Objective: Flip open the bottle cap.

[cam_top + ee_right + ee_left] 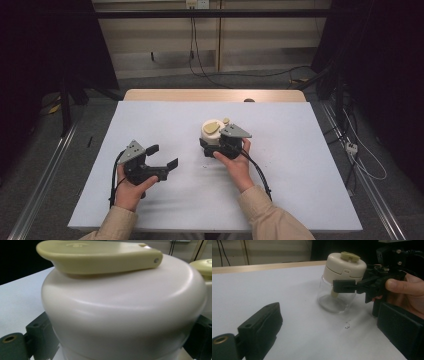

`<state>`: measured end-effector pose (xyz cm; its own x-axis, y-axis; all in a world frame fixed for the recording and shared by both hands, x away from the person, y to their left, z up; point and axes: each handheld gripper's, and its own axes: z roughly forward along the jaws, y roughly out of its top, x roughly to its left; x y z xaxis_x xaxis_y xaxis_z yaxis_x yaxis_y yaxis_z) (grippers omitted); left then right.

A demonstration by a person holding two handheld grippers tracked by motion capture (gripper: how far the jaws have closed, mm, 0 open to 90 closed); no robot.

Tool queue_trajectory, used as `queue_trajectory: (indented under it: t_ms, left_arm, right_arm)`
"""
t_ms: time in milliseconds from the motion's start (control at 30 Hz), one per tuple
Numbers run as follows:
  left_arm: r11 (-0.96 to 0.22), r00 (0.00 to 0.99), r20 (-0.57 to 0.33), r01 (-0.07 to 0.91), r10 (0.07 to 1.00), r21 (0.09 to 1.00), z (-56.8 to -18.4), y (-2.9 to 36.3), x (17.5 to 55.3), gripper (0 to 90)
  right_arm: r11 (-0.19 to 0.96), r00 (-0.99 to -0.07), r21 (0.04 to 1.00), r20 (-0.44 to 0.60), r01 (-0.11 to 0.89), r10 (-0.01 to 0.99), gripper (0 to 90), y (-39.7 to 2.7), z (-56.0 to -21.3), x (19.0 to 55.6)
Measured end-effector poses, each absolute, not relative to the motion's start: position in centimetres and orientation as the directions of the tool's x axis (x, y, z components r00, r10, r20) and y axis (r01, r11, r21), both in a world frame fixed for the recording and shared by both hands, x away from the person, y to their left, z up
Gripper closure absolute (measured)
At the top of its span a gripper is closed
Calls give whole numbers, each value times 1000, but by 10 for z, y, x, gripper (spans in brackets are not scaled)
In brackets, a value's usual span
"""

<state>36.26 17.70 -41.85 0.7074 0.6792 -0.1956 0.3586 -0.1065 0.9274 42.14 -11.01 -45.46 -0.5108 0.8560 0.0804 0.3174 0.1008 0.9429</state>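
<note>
A clear glass jar (335,300) with a cream lid (212,131) and a yellow-green flap (97,256) on top stands upright on the white table (165,120), a little right of centre. My right gripper (215,143) is shut on the jar just under the lid, one jaw on each side; one black finger (344,286) crosses the glass. In the right gripper view the lid (120,310) sits between the two jaws. My left gripper (162,155) rests open on the table to the jar's left, its jaws spread (329,335), pointing at the jar with nothing between them.
A small pale round-topped piece (226,120) sits just behind the jar. A dark speck (347,326) lies on the table in front of the jar. The table's wooden far edge (215,95) has a small dark object (248,100). Cables run over the floor beyond.
</note>
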Motion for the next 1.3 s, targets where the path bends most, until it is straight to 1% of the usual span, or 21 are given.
queue_trajectory:
  t_ms: [200,567,833,1000,1167,1233,1300]
  left_arm:
    - [-128,724,-179,347,666,929,-416,168,366,74]
    - [-129,733,-184,349,655,928,-412,152,377,81]
    - [-133,736,-188,354,651,926,-410,143,385,104]
    - [-132,742,-207,370,638,920,-409,139,389,157]
    - [-130,751,-216,372,624,919,-403,134,393,239]
    - [-136,756,-214,372,619,918,-402,131,394,287]
    - [-141,759,-215,374,615,917,-401,128,395,310]
  right_arm:
    - [103,-511,943,78,317,856,56,-110,-455,421]
    - [107,-514,943,75,314,855,56,-110,-455,421]
    - [107,-515,944,74,313,854,55,-111,-455,421]
    - [108,-515,944,72,313,854,56,-110,-455,421]
    - [109,-515,943,73,314,854,56,-110,-455,421]
    - [108,-514,944,73,313,854,56,-110,-456,421]
    - [107,-514,944,74,313,854,56,-110,-456,421]
